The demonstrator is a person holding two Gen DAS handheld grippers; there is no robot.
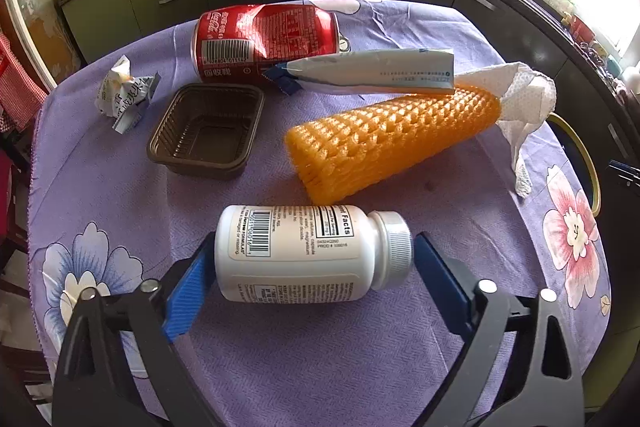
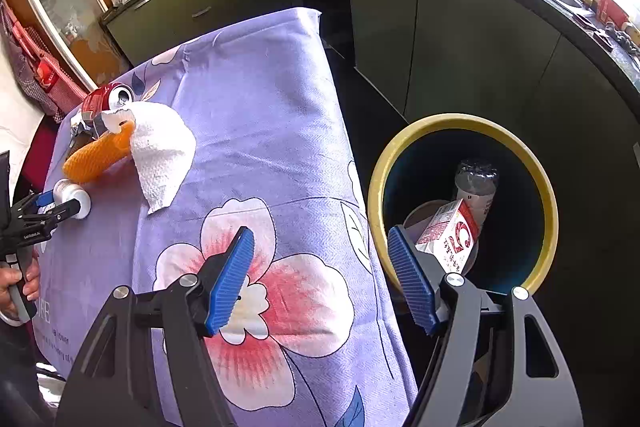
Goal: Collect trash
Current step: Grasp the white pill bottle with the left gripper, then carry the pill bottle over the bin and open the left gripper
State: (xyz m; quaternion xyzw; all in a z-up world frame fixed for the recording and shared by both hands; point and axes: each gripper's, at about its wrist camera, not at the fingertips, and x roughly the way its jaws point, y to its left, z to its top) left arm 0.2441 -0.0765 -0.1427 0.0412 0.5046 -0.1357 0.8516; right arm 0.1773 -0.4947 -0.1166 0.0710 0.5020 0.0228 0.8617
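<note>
A white pill bottle [image 1: 304, 251] with a silver cap lies on its side on the purple flowered tablecloth [image 1: 280, 347]. My left gripper [image 1: 316, 243] straddles it end to end: the left pad is at the bottle's base, the right pad stands just off the cap, so the jaws are open. Behind it lie an orange foam net [image 1: 392, 139], a white paper towel [image 1: 524, 99], a flattened tube [image 1: 372, 71], a dented red cola can [image 1: 264, 39], a brown plastic tray [image 1: 208, 135] and a crumpled wrapper [image 1: 124, 91]. My right gripper [image 2: 320, 233] hangs open and empty over the table's right edge.
A yellow-rimmed bin [image 2: 460, 121] stands on the floor right of the table, holding a red-and-white carton [image 2: 448, 235] and a plastic bottle [image 2: 476, 183]. Dark green kitchen cabinets [image 2: 460, 47] run behind. A person's hand [image 2: 16, 287] holds the left gripper's handle.
</note>
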